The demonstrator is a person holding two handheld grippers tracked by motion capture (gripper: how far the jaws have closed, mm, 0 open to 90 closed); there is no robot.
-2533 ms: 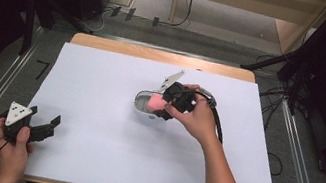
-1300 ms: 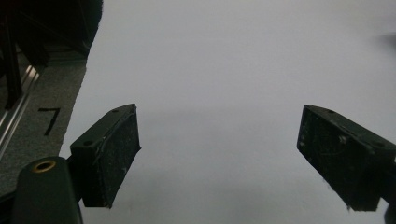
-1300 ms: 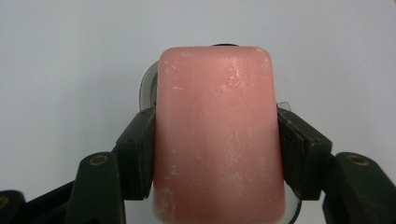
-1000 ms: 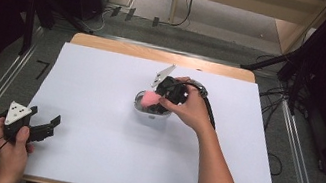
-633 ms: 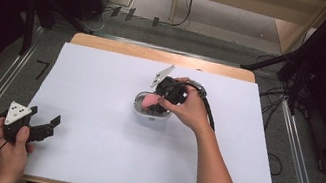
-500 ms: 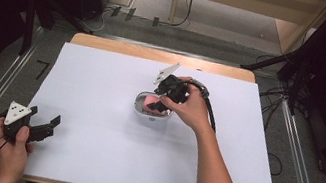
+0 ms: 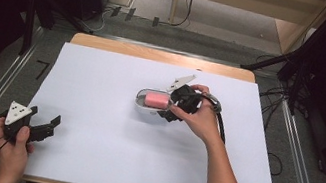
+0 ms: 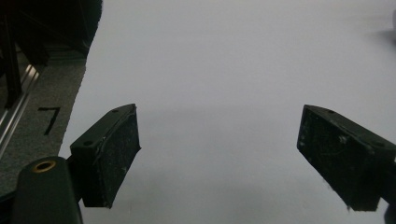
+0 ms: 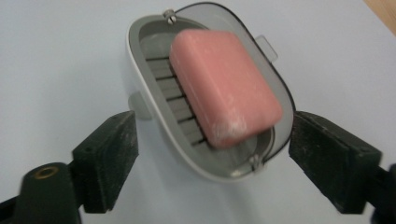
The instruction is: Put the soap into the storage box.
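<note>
- While the pink soap bar (image 9: 224,88) is lying inside the grey soap dish (image 9: 154,100), tilted against the dish's clear hinged lid (image 9: 261,51), the dish is sitting on the white table sheet (image 7: 103,157).
- The right gripper (image 7: 170,109) is hovering just beside the dish, its jaws spread wide, one on either side of the dish's near end and touching neither dish nor soap.
- The right hand (image 7: 201,121) is gripping that tool right next to the dish.
- The left gripper (image 7: 51,125) is resting well apart from the dish, jaws gaping over bare sheet, held by the left hand (image 7: 13,151).
</note>
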